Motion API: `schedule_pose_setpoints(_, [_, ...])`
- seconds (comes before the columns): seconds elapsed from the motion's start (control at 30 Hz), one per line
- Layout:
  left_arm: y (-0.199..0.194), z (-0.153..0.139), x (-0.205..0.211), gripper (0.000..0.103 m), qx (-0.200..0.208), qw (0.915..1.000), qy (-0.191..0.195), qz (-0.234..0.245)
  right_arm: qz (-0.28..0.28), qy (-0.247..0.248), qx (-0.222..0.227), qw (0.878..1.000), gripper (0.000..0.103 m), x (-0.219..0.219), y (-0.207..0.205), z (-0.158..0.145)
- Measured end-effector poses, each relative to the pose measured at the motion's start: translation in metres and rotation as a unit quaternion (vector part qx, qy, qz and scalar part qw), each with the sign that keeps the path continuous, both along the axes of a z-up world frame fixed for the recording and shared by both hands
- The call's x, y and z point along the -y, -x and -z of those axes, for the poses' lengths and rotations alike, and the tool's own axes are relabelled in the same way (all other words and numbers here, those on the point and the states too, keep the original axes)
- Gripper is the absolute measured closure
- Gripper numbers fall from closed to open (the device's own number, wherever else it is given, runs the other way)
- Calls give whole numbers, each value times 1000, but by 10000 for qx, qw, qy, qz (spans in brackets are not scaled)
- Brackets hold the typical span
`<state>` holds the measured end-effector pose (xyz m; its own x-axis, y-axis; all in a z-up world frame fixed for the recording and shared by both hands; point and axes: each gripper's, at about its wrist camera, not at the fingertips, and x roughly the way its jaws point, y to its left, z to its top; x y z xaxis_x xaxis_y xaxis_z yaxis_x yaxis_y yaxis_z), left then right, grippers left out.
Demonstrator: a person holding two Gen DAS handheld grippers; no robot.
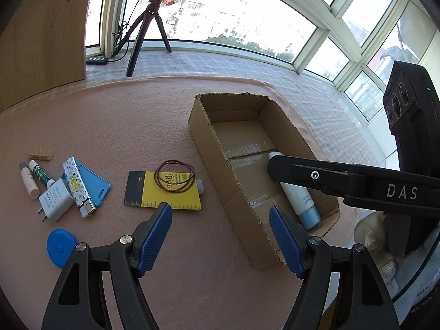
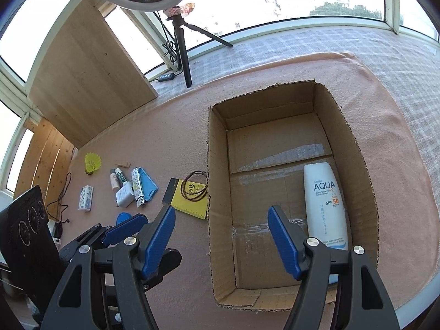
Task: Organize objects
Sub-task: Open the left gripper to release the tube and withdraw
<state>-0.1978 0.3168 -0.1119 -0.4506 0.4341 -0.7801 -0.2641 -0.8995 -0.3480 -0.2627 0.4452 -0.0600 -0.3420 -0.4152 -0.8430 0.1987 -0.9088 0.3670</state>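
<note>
Grippers both spread wide, nothing held; one bottle in the box.

One sunscreen bottle [image 2: 326,206] lies flat on the floor of the single cardboard box [image 2: 217,181], along its right wall. My right gripper [image 2: 221,240] hangs over the box's near end, jaws apart. My left gripper [image 1: 220,238] sits over the pink cloth [image 1: 115,115] just left of the box, jaws apart. Loose on the cloth: one yellow ruler card [image 1: 162,189] under one cord loop [image 1: 175,175], one charger [image 1: 55,199], one blue case [image 1: 93,183], one patterned lighter [image 1: 78,188], two small tubes [image 1: 29,180], one clothespin [image 1: 40,154], one blue disc [image 1: 61,246], one shuttlecock [image 2: 92,163].
</note>
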Motion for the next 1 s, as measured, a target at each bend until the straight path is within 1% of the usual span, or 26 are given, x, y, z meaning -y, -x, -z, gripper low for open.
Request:
schedule_pose_setpoints(0.17, [-6, 2, 38, 27, 27, 9997, 41, -253, -131, 21, -34, 9999, 37, 24, -4, 1])
schedule_pose_setpoints(0.4, [-21, 10, 101, 27, 142, 9973, 94, -712, -349, 70, 69, 9993, 37, 57, -3, 5])
schedule_pose_setpoints(0.6, [-43, 14, 150, 27, 216, 9939, 125, -1076, -683, -84, 279, 9972, 37, 95, 14, 17])
schedule_pose_setpoints(0.73, [-57, 15, 174, 27, 191, 9915, 204, -1267, -836, -412, 459, 9946, 37, 118, 39, 35])
schedule_pose_setpoints(0.83, [-65, 17, 189, 27, 223, 9900, 177, -1385, -808, -634, 643, 9926, 37, 132, 59, 50])
schedule_pose_setpoints(0.93, [-71, 17, 200, 27, 220, 9885, 209, -1480, -774, -1003, 711, 9894, 37, 144, 76, 64])
schedule_pose_setpoints(1.0, [-74, 18, 207, 27, 230, 9875, 206, -1548, -703, -1155, 857, 9871, 38, 146, 86, 75])
